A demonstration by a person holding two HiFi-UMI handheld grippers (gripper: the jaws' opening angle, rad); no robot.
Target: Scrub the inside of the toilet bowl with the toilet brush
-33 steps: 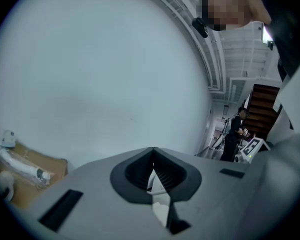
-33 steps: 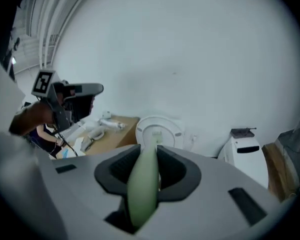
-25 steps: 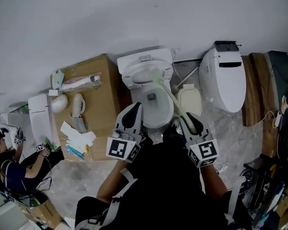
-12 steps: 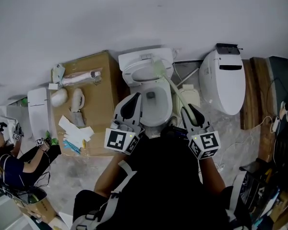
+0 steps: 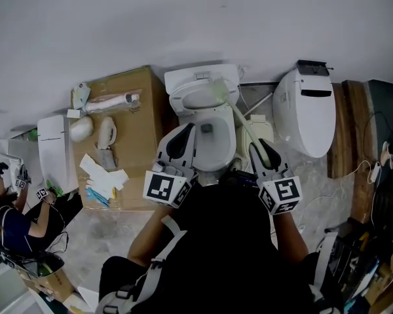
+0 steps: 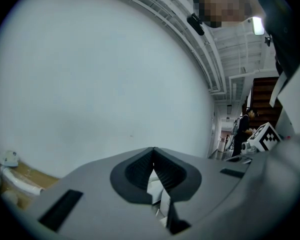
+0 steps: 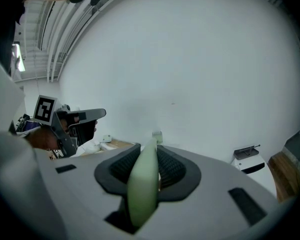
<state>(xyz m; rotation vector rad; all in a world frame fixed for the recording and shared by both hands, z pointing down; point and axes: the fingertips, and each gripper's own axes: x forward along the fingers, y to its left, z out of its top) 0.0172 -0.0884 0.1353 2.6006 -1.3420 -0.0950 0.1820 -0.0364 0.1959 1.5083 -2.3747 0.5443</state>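
Observation:
A white toilet (image 5: 213, 156) with its seat lid raised stands right in front of me in the head view. My right gripper (image 5: 260, 150) is shut on the pale green handle of the toilet brush (image 5: 239, 123), which slants up and left. The brush head (image 5: 217, 89) is at the far rim of the bowl. In the right gripper view the green handle (image 7: 144, 184) runs between the jaws and the bristles (image 7: 156, 135) show past them. My left gripper (image 5: 182, 139) hovers over the bowl's near left rim, shut and holding nothing; its jaws (image 6: 152, 171) meet in the left gripper view.
A cardboard box (image 5: 141, 142) at the left carries a spray bottle, white parts and papers. A second white toilet (image 5: 308, 110) stands at the right, with a small square white bin (image 5: 259, 135) between the toilets. A person (image 5: 10, 224) crouches at the far left. Cables lie at the right.
The brush head has slid from the middle of the bowl up to its far rim. Both grippers kept their grip states and shifted only slightly.

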